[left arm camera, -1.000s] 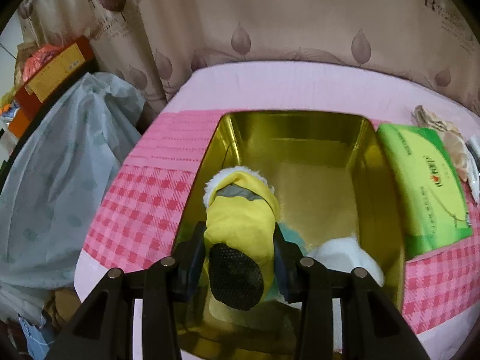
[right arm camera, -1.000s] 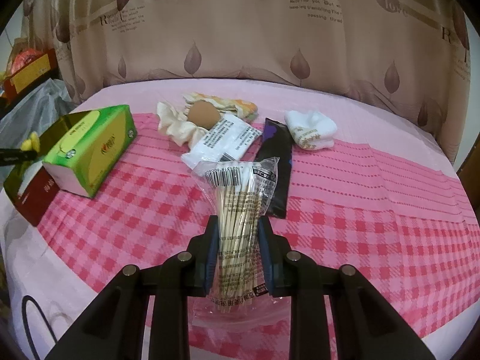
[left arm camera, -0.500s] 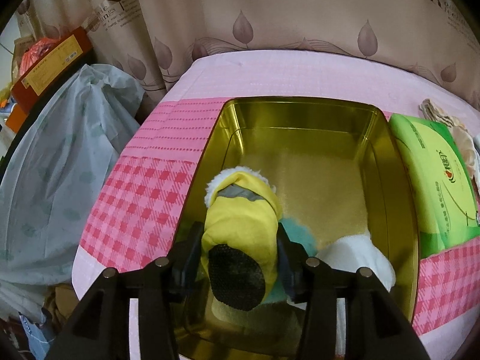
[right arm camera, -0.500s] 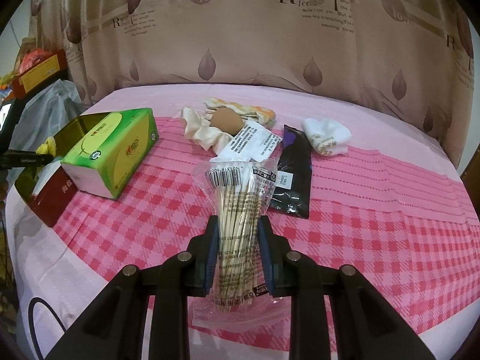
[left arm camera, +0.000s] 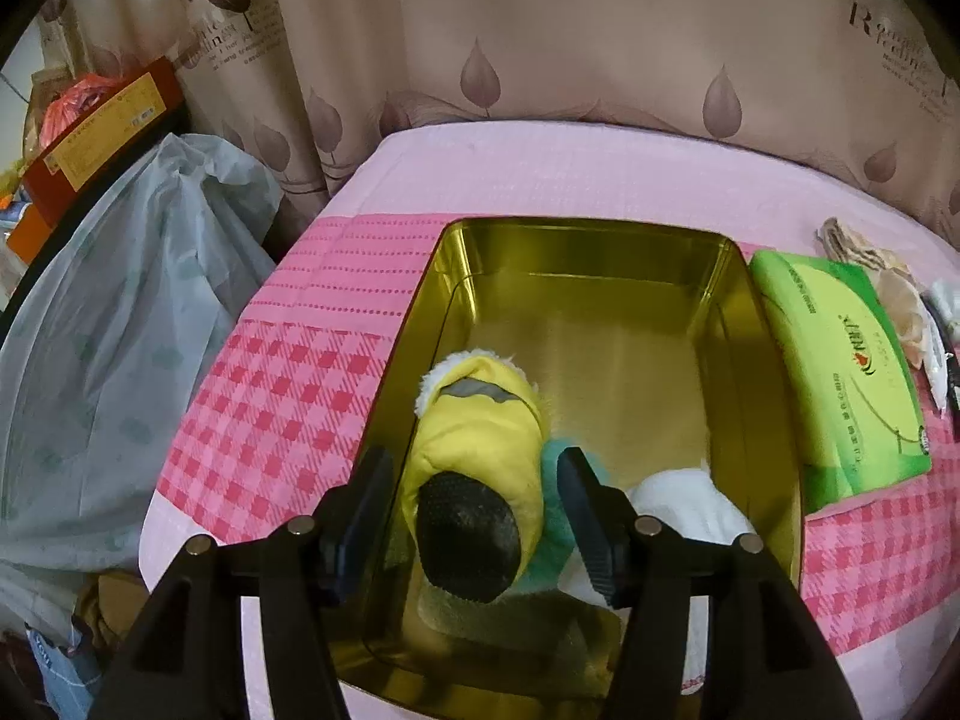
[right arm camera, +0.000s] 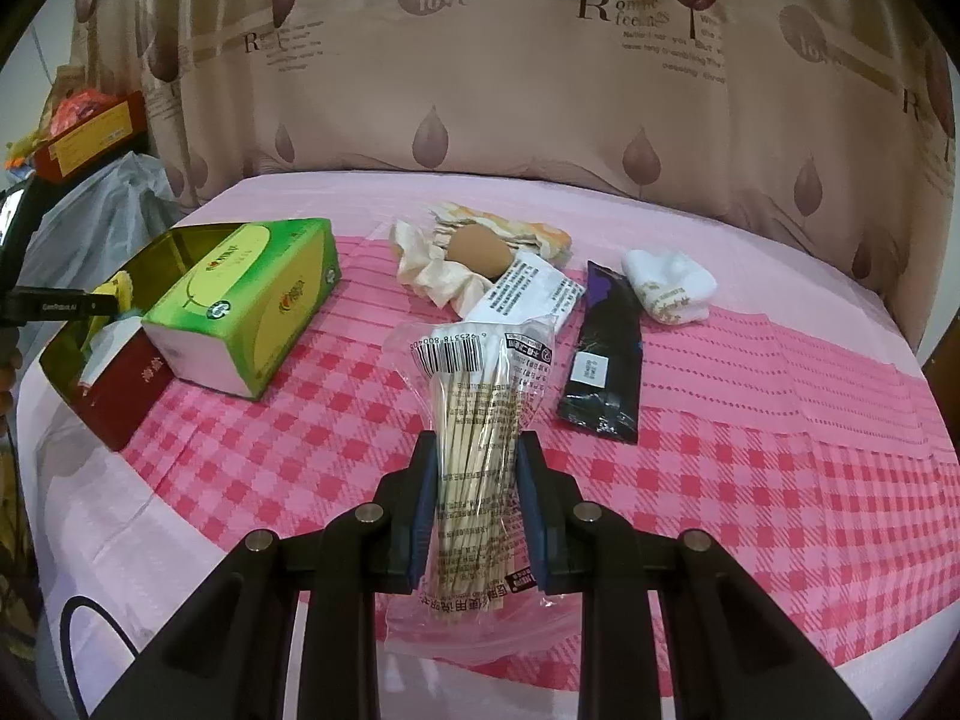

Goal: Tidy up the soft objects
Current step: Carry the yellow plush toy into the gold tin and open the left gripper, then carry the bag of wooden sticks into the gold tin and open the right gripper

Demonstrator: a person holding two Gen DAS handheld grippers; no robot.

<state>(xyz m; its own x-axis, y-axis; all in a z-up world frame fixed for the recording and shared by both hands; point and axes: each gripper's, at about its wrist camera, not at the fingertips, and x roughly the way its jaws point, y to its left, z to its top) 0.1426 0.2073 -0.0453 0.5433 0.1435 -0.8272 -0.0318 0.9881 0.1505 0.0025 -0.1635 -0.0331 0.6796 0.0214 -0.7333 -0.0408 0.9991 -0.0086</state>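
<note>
release step, left side. left gripper [left arm camera: 474, 495] at lower centre of left wrist view, tilted down into gold tin [left arm camera: 600, 252]; jaws opening, pads now standing clear on both sides of yellow plush toy [left arm camera: 480, 438], a gap showing at each pad. toy between the pads but not pressed, resting inside tin at its near left end, black mesh face toward camera. teal soft item [left arm camera: 555, 462] tucked just right of toy, white fluffy item [left arm camera: 690, 498] at lower right of tin. far half of tin floor bare. judged: toy set low and near the wall so that room stays for more soft things.

right gripper [right arm camera: 474, 498] at lower centre of right wrist view, clamped tight on clear bag of wooden sticks [right arm camera: 474, 414]; pads pressing the bundle at mid-length, bag ends sticking out above and below. grip across the bundle likely chosen so the slippery plastic cannot slide.

green tissue box [right arm camera: 240, 306] left of centre, touching the tin's long side. beyond, upper centre: cream cloth [right arm camera: 426, 276], brown round object [right arm camera: 480, 246], white printed packet [right arm camera: 528, 294], black packet [right arm camera: 603, 354], white sock [right arm camera: 669, 285], all loose on pink checked cloth [right arm camera: 780, 468].

judged: several soft items not yet sorted; task well short of done.
</note>
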